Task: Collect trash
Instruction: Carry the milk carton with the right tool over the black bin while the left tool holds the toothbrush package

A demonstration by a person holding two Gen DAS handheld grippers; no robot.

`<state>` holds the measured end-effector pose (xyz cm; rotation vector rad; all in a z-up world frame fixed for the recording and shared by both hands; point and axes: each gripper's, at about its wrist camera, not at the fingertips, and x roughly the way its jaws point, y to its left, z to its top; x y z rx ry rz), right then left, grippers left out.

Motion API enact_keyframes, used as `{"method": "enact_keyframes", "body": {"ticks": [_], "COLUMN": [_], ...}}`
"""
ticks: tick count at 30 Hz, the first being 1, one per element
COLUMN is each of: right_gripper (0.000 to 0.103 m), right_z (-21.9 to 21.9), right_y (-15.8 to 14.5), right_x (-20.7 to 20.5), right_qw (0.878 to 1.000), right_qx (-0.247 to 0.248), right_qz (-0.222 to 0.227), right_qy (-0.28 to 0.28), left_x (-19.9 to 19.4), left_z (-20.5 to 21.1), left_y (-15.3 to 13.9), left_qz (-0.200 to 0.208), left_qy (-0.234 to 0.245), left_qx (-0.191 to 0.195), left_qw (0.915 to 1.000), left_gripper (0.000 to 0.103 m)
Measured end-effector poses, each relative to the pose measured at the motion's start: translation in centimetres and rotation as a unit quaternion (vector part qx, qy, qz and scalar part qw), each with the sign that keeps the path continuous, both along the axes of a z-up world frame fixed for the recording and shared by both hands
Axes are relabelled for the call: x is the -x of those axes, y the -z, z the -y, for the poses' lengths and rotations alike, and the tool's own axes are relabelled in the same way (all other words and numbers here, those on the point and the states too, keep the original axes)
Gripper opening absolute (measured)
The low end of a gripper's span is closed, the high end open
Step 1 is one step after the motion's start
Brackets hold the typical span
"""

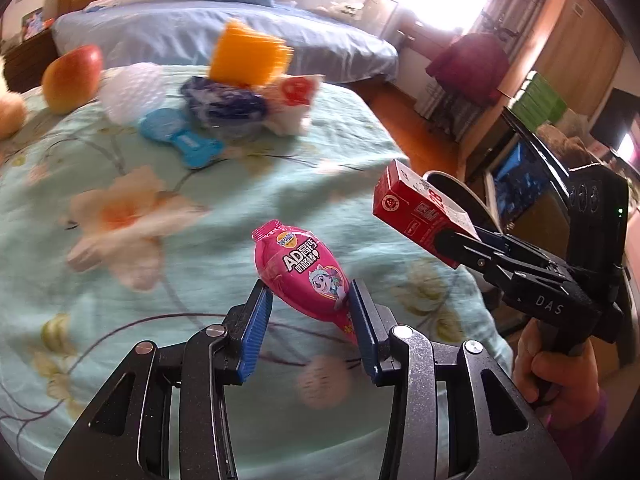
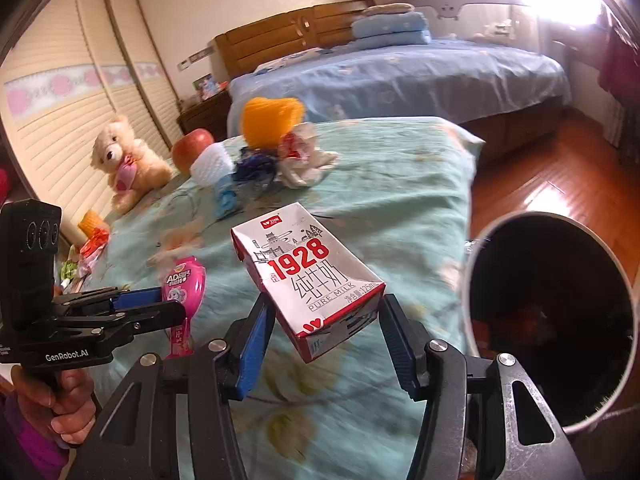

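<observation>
My left gripper [image 1: 311,294] is shut on a pink snack wrapper [image 1: 304,272] and holds it above the floral bedspread [image 1: 120,280]. The wrapper also shows in the right wrist view [image 2: 186,280], between the left gripper's fingers [image 2: 152,300]. My right gripper [image 2: 326,320] is shut on a red and white milk carton [image 2: 312,276] and holds it over the bed's edge. The carton [image 1: 420,208] and right gripper [image 1: 456,248] show at right in the left wrist view. A black trash bin [image 2: 552,320] with a pale rim stands just right of the carton.
A pile of crumpled wrappers [image 2: 280,160], an orange cup [image 2: 272,120], a white cup [image 2: 212,164], a blue toy [image 1: 180,136] and an apple [image 1: 72,78] lie further along the bed. A teddy bear [image 2: 124,160] sits at left. Wooden floor [image 2: 540,168] lies right of the bed.
</observation>
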<state>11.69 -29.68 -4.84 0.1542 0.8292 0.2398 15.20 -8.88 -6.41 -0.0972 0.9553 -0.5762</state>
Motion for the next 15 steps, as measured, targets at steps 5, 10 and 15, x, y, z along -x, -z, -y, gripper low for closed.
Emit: {"method": "enact_keyframes", "body": {"ticks": [5, 10, 15], "right_gripper": [0.055, 0.055, 0.055], "right_z": [2.3, 4.4, 6.4], "right_y": [-0.1, -0.2, -0.3], "right_x": [1.2, 2.4, 3.4], "right_qw": [1.000, 0.999, 0.997], "right_qx": [-0.004, -0.003, 0.003], "right_qz": [0.001, 0.004, 0.006], "right_qy": [0.026, 0.049, 0.071], "left_x": [0.3, 0.5, 0.7], "left_z": [2.2, 4.3, 6.6], "left_y": [-0.4, -0.5, -0.7], "left_qz": [0.005, 0.006, 0.009], "left_qy": [0.021, 0.040, 0.060], "left_qx": [-0.003, -0.006, -0.009], "left_qw": [0.9998, 0.9992, 0.9981], "left_gripper": [0.039, 0.039, 0.039]}}
